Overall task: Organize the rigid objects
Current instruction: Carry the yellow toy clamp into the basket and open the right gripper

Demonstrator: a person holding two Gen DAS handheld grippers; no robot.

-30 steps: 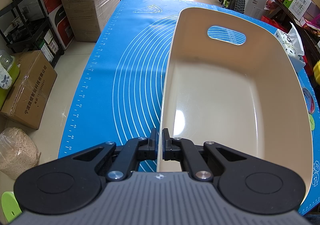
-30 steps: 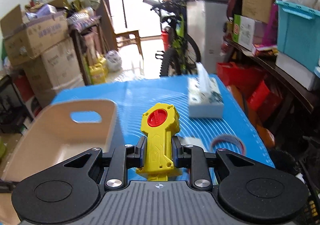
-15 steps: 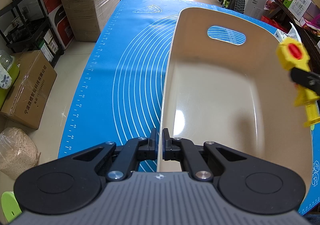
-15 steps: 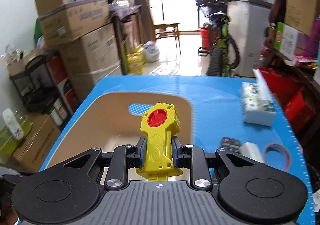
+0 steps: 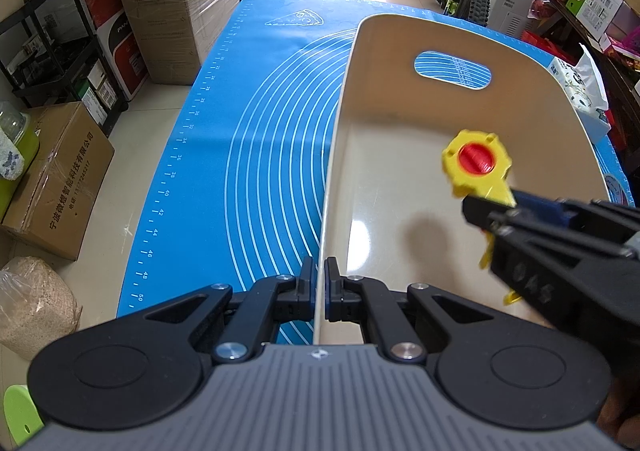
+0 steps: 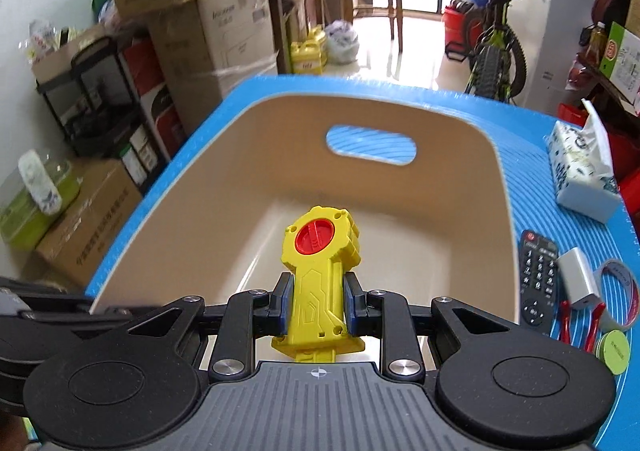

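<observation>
I am holding the yellow toy launcher (image 6: 318, 283) by its narrow handle in my right gripper (image 6: 318, 309), the two pads pressing on its flat sides, and I am hanging it over the inside of the beige bin (image 6: 472, 179), its round head with the red disc pointing toward the far wall and its cut-out handle. My left gripper (image 5: 319, 289) is clamping the thin near rim of that bin, jaws all but closed on the wall, steadying it on the blue mat (image 5: 256, 155). The launcher is looking like hard moulded plastic: light, stiff, a little slick, and head-heavy, so I am judging the parallel-sided handle the right place to take it; the notched head would likely twist out of the pads. It should survive a short drop onto the bin floor. On the mat I am reading a ruler of numbers along its edge and rings marked in cm; the cardboard box (image 5: 56, 179) on the floor is carrying Chinese print; the remote control (image 6: 538, 285) is bearing key legends too small to read.
</observation>
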